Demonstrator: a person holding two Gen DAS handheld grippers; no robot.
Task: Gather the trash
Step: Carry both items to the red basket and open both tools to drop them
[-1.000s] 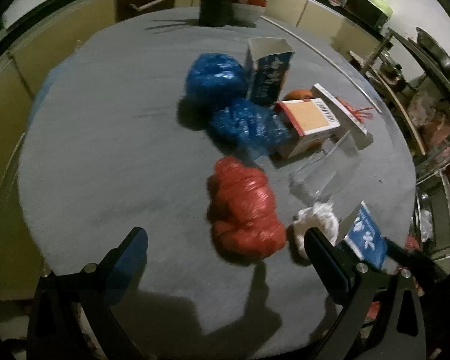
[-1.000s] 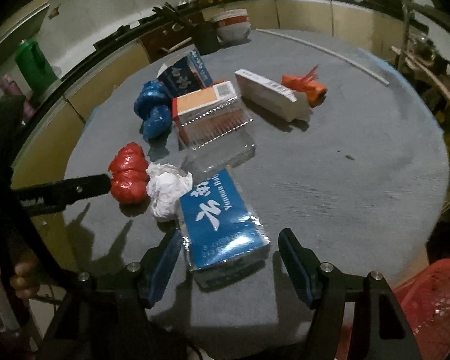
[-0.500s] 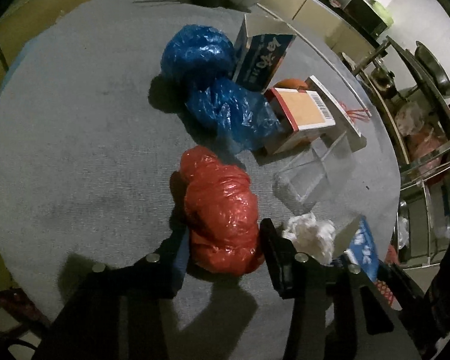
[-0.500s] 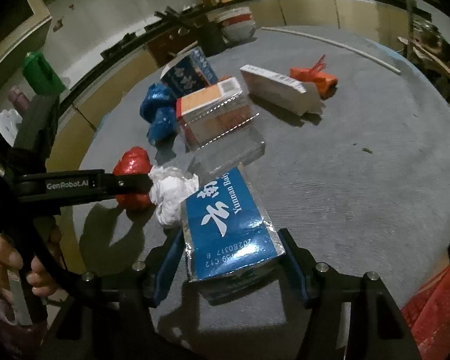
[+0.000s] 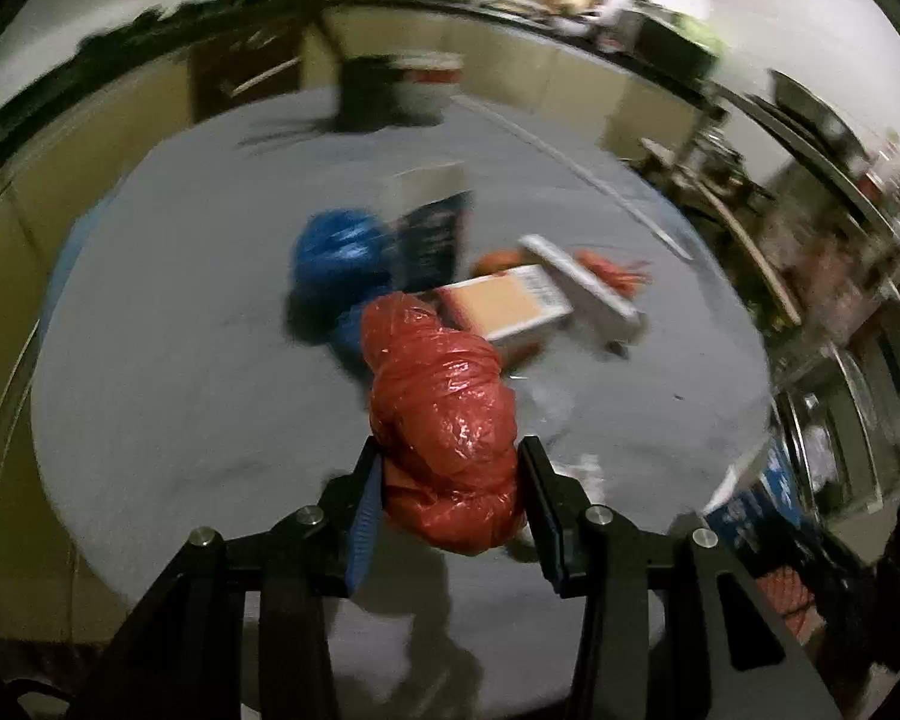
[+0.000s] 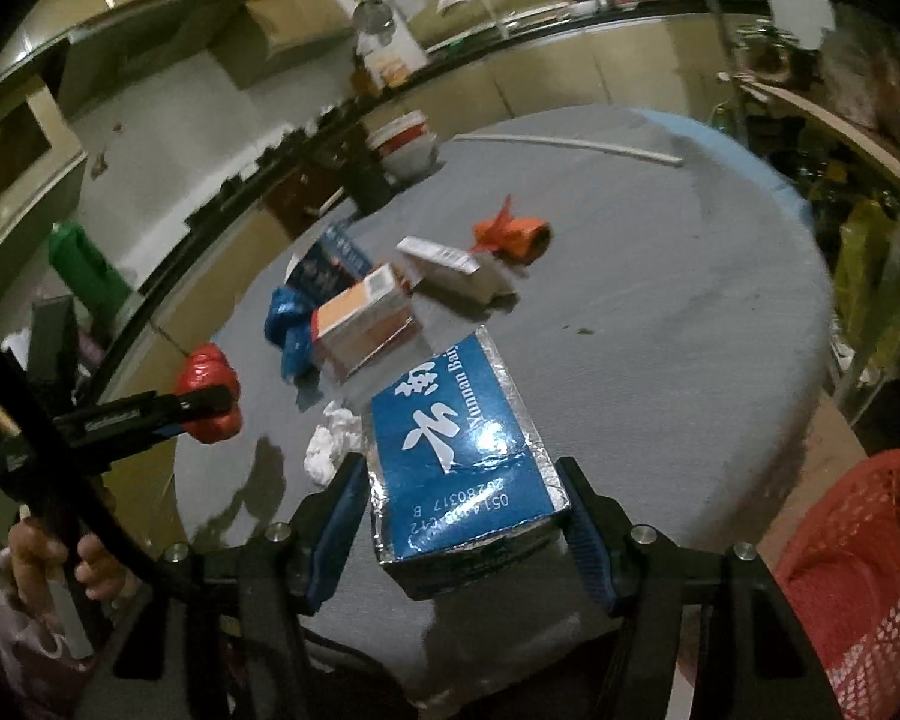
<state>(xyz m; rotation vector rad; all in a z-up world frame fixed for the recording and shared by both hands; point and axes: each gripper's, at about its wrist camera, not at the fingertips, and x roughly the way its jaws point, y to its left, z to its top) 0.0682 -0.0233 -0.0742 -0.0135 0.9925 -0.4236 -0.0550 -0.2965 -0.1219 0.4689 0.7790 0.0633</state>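
Note:
My left gripper [image 5: 450, 480] is shut on a crumpled red plastic bag [image 5: 441, 414] and holds it above the grey round table [image 5: 180, 360]; the bag also shows in the right wrist view [image 6: 207, 387]. My right gripper [image 6: 462, 504] is shut on a blue and silver carton [image 6: 456, 444], lifted off the table. On the table lie blue plastic bags [image 5: 336, 252], an upright dark blue carton [image 5: 432, 228], an orange-topped box [image 5: 510, 306], a white flat box [image 5: 582, 288], an orange wrapper [image 6: 513, 234] and a white crumpled tissue [image 6: 330, 444].
A red mesh basket [image 6: 858, 576] stands on the floor at the lower right of the right wrist view. A bowl [image 6: 405, 141] and a dark cup [image 6: 369, 183] sit at the table's far edge. A white rod [image 6: 570, 144] lies across the far side. Cabinets ring the table.
My left gripper closed on the red bag and lifted it off the table. My right gripper closed on the blue carton and raised it. Both views tilted upward.

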